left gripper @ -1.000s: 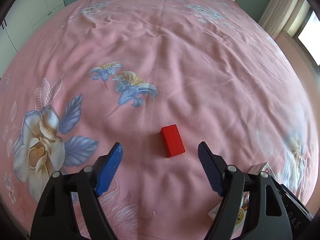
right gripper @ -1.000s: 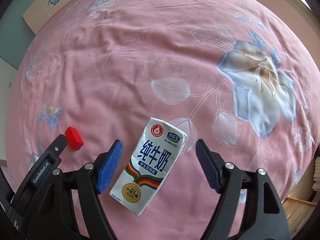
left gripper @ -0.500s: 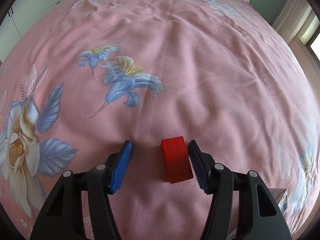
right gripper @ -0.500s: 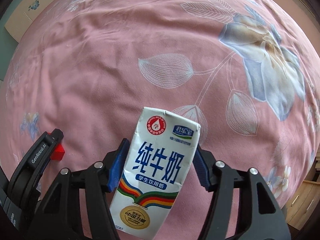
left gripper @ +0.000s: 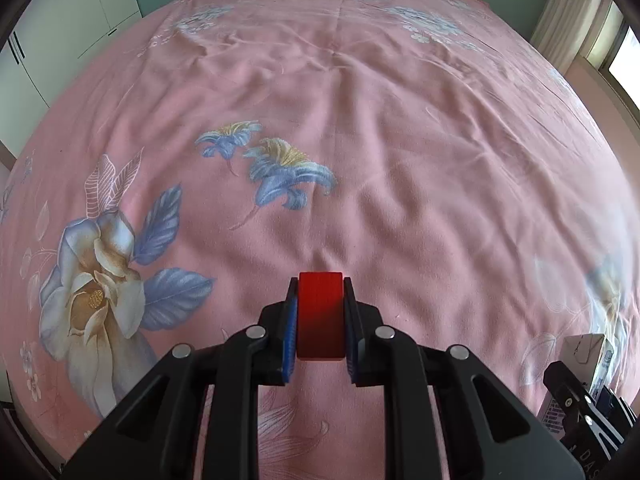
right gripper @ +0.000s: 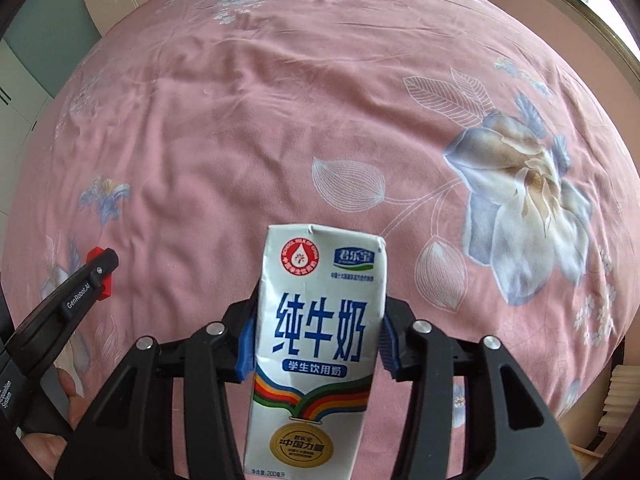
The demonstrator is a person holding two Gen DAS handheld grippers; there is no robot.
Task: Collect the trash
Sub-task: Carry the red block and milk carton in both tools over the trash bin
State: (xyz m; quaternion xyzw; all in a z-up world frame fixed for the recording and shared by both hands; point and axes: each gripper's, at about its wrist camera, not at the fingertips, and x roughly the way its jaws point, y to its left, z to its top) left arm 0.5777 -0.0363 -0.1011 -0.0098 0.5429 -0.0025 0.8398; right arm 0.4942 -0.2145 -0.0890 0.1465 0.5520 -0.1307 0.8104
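A small red block (left gripper: 320, 316) sits between the blue pads of my left gripper (left gripper: 320, 288), which is shut on it just above the pink bedspread (left gripper: 360, 120). In the right wrist view a white milk carton (right gripper: 316, 360) with blue lettering stands upright in my right gripper (right gripper: 320, 312). Its jaws are closing, and both pads press the carton's sides. The red block (right gripper: 95, 254) and a left gripper finger (right gripper: 80, 284) show at the left of that view. The carton (left gripper: 588, 354) shows at the lower right of the left wrist view.
The flowered pink bedspread fills both views. White wardrobe doors (left gripper: 60, 20) stand at the far left and a curtain (left gripper: 568, 12) hangs by a window at the far right. A hand (right gripper: 52, 440) shows at the bottom left of the right wrist view.
Both grippers went from wide open to closed, the left onto the red block and the right onto the milk carton. The carton turned from lying slanted to upright between the pads.
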